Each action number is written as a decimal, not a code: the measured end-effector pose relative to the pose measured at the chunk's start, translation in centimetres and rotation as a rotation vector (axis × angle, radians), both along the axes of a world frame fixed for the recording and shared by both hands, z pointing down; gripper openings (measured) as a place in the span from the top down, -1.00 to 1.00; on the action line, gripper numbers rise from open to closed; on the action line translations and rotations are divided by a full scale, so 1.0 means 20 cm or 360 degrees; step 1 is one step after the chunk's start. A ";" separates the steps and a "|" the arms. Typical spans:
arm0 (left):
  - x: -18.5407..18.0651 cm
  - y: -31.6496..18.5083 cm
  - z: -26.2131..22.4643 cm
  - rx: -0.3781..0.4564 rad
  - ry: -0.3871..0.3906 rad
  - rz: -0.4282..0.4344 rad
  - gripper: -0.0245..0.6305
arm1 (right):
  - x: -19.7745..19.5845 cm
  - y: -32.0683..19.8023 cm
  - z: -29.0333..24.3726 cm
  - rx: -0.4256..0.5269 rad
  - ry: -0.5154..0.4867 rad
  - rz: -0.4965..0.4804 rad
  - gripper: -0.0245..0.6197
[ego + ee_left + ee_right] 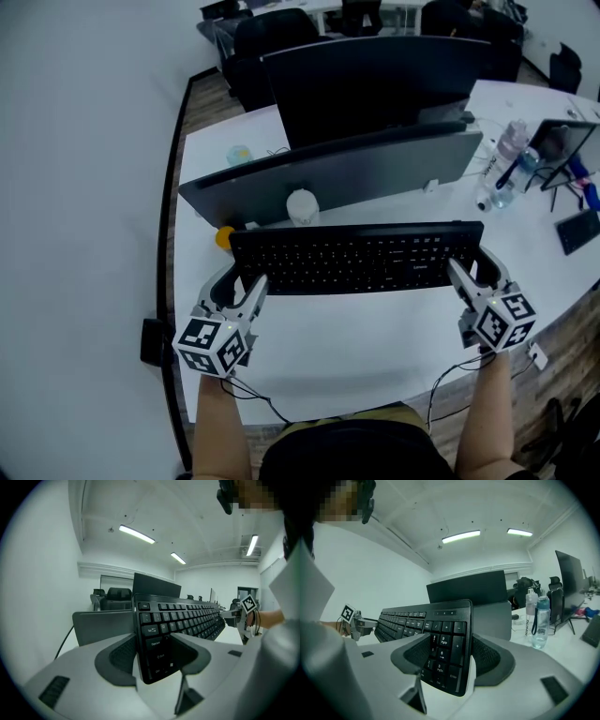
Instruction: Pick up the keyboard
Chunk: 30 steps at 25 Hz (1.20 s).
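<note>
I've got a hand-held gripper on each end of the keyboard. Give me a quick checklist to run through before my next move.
1. Left hand-held gripper grip: ok, its jaws are closed on the left end of the keyboard.
2. Right hand-held gripper grip: ok, its jaws are closed on the number-pad end.
3. Keyboard level between the two ends: ok in the head view.
4. Bottles on the right, apart from the keyboard: ok.
5. White object behind the far edge, apart from the keyboard: cannot tell, it sits very close.
6. Keyboard clear of the desk: cannot tell, no gap shows plainly.
</note>
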State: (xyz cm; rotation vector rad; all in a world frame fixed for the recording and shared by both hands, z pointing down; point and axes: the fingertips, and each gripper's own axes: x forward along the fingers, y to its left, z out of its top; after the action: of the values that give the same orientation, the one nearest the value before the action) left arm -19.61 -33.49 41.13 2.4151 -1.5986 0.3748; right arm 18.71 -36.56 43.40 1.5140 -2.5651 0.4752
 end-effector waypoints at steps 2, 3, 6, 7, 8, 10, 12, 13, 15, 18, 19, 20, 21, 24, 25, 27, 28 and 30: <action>-0.02 0.00 -0.11 0.0074 0.0000 -0.0003 0.24 | -0.02 0.00 -0.09 0.0066 -0.0011 0.0001 0.02; -0.03 0.00 -0.16 0.0109 -0.0003 -0.0004 0.24 | -0.03 0.00 -0.14 0.0098 -0.0015 0.0002 0.02; -0.06 0.02 -0.29 0.0193 -0.0002 -0.0007 0.25 | -0.06 0.01 -0.28 0.0184 -0.0016 0.0000 0.02; -0.07 0.03 -0.33 0.0220 0.0002 -0.0009 0.25 | -0.07 0.01 -0.32 0.0211 -0.0016 -0.0005 0.02; -0.09 0.03 -0.38 0.0249 0.0004 -0.0010 0.25 | -0.08 0.02 -0.36 0.0238 -0.0018 -0.0009 0.02; -0.10 0.05 -0.47 0.0314 0.0002 -0.0015 0.25 | -0.10 0.02 -0.45 0.0291 -0.0026 -0.0012 0.02; -0.11 0.06 -0.57 0.0382 -0.0008 -0.0018 0.25 | -0.11 0.03 -0.53 0.0340 -0.0040 -0.0011 0.02; -0.12 0.07 -0.63 0.0414 -0.0015 -0.0020 0.25 | -0.12 0.03 -0.57 0.0366 -0.0051 -0.0010 0.02; -0.12 0.08 -0.72 0.0474 -0.0033 -0.0022 0.25 | -0.13 0.04 -0.65 0.0422 -0.0069 -0.0008 0.02; -0.15 0.09 -0.83 0.0538 -0.0051 -0.0029 0.25 | -0.16 0.06 -0.77 0.0500 -0.0061 -0.0003 0.02; -0.17 0.10 -0.86 0.0555 -0.0054 -0.0032 0.25 | -0.17 0.07 -0.81 0.0522 -0.0054 -0.0002 0.02; -0.18 0.11 -0.88 0.0572 -0.0056 -0.0036 0.25 | -0.18 0.08 -0.85 0.0542 -0.0047 -0.0002 0.02; -0.19 0.12 -0.91 0.0590 -0.0057 -0.0040 0.25 | -0.19 0.09 -0.88 0.0562 -0.0041 -0.0001 0.02; -0.22 0.15 -0.97 0.0631 -0.0059 -0.0051 0.25 | -0.22 0.12 -0.96 0.0618 -0.0031 0.0004 0.02; -0.22 0.16 -0.98 0.0640 -0.0058 -0.0055 0.25 | -0.22 0.12 -0.97 0.0630 -0.0030 0.0005 0.02; -0.22 0.18 -1.01 0.0663 -0.0056 -0.0062 0.25 | -0.22 0.13 -1.00 0.0652 -0.0032 0.0002 0.02; -0.23 0.19 -1.02 0.0677 -0.0054 -0.0065 0.25 | -0.23 0.14 -1.01 0.0665 -0.0034 0.0001 0.02; -0.23 0.19 -1.03 0.0699 -0.0053 -0.0068 0.25 | -0.23 0.14 -1.02 0.0690 -0.0035 0.0000 0.02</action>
State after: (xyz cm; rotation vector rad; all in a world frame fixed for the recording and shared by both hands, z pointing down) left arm -24.21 -29.60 20.59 2.6859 -1.9109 0.0564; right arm 14.11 -33.67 22.95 1.6328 -2.8131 -0.0769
